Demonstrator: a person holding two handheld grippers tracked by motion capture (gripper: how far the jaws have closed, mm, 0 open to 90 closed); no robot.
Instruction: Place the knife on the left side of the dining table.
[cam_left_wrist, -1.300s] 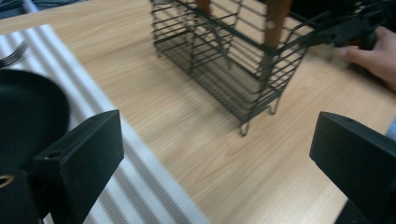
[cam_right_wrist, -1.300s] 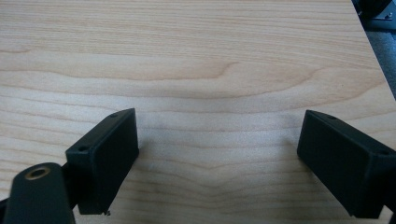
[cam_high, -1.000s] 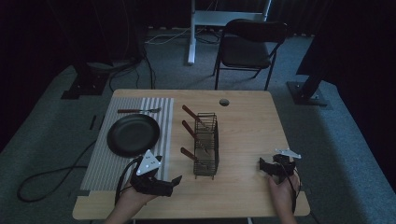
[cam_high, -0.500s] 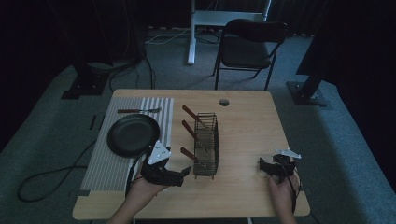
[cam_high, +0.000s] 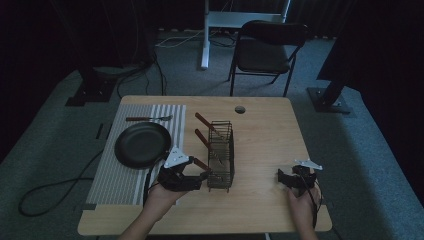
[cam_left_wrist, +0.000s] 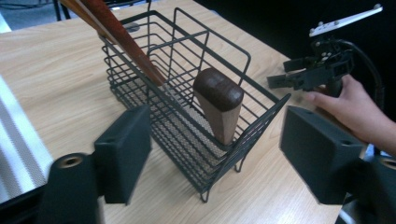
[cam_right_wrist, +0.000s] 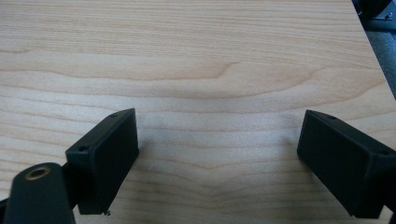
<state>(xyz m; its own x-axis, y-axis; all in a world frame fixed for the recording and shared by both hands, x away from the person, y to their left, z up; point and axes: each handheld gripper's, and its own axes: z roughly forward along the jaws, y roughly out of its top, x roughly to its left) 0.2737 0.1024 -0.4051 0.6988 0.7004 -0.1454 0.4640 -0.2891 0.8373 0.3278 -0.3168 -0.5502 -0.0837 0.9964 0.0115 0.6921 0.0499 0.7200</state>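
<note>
One wooden table (cam_high: 270, 135) carries one wire basket (cam_high: 220, 155), one black pan (cam_high: 142, 145), one striped mat (cam_high: 125, 165) and one fork (cam_high: 147, 118). The pan sits on the mat at the table's left side, and the fork lies on the mat just beyond the pan. Three wooden handles rise from the basket, leaning to the left: one at its far end (cam_high: 204, 120), one in the middle (cam_high: 201, 137) and one at the near end (cam_high: 201, 164).

The left gripper (cam_high: 197, 180) sits just left of the basket's near end, its jaws spread wide. In the left gripper view the basket (cam_left_wrist: 187, 107) stands between and just beyond the two open jaws, with a thick, dark-topped wooden handle (cam_left_wrist: 218, 105) upright in its near end, untouched. Two slimmer handles (cam_left_wrist: 116, 35) slant away to the upper left.

The right gripper (cam_high: 286, 179) rests near the table's right near corner, well apart from the basket. Its jaws are spread too, with bare tabletop (cam_right_wrist: 196, 74) between them.
</note>
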